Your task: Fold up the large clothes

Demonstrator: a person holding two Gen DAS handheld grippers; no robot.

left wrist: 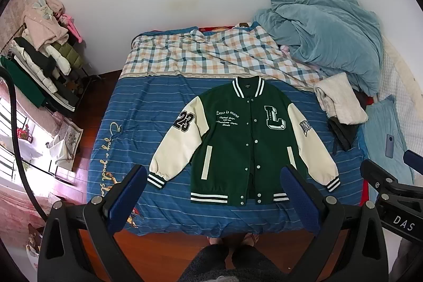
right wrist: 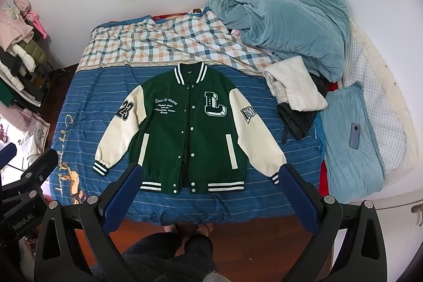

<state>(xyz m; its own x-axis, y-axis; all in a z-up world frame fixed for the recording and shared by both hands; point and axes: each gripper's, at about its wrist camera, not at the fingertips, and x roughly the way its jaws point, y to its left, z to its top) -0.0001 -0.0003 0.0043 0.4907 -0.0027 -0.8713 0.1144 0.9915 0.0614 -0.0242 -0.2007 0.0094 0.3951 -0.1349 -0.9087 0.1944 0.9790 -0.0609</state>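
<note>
A green varsity jacket (left wrist: 235,142) (right wrist: 190,134) with cream sleeves lies flat and face up on the blue striped bedspread (left wrist: 148,107) (right wrist: 87,97), collar toward the wall, sleeves angled out and down. It carries a "23" patch and a big "L". My left gripper (left wrist: 214,171) hangs high above the bed's near edge, open and empty, over the jacket's hem. My right gripper (right wrist: 208,171) hovers likewise, open, nothing between its blue pads (right wrist: 298,192). Each gripper's body shows at the side of the other's view.
A checked sheet (left wrist: 201,57) covers the bed's far part. A crumpled blue duvet (left wrist: 325,38), a white towel (left wrist: 338,99), dark garments and a blue pillow with a phone (right wrist: 354,135) crowd the right side. A clothes rack (left wrist: 45,54) stands left. A person's legs (right wrist: 185,250) are on the wooden floor.
</note>
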